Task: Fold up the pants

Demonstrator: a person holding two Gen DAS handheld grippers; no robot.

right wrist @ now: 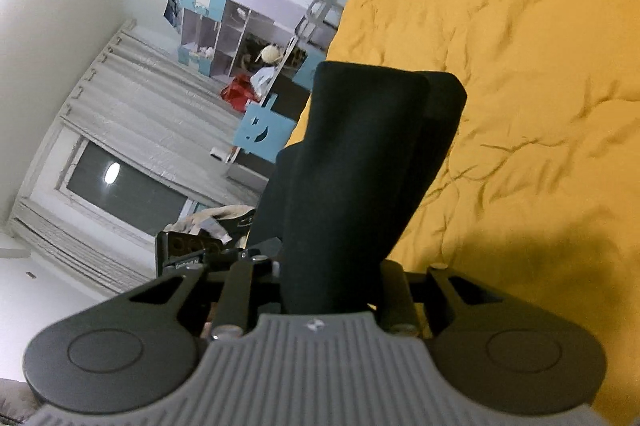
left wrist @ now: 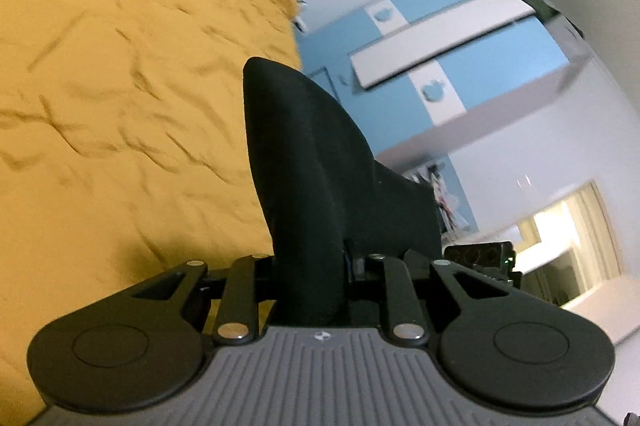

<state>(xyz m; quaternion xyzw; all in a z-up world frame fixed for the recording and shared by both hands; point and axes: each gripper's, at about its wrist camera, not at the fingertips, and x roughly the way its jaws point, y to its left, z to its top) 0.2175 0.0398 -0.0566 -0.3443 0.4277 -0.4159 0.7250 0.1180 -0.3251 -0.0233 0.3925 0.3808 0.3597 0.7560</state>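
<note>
The black pants (left wrist: 304, 162) rise as a dark fold out of my left gripper (left wrist: 310, 266), which is shut on the cloth and held above the yellow bedspread (left wrist: 120, 66). In the right wrist view the black pants (right wrist: 360, 162) stand up in two thick folds from my right gripper (right wrist: 328, 278), which is also shut on them, above the yellow bedspread (right wrist: 520, 66). The fingertips of both grippers are hidden by the cloth. Each view shows the other gripper's body at its edge.
The bedspread is wrinkled and fills one side of each view. A blue and white wardrobe (left wrist: 440, 46) stands beyond the bed edge. A shelf unit (right wrist: 224, 34), a window with grey curtains (right wrist: 132, 154) and a blue chair (right wrist: 260, 130) are off the bed.
</note>
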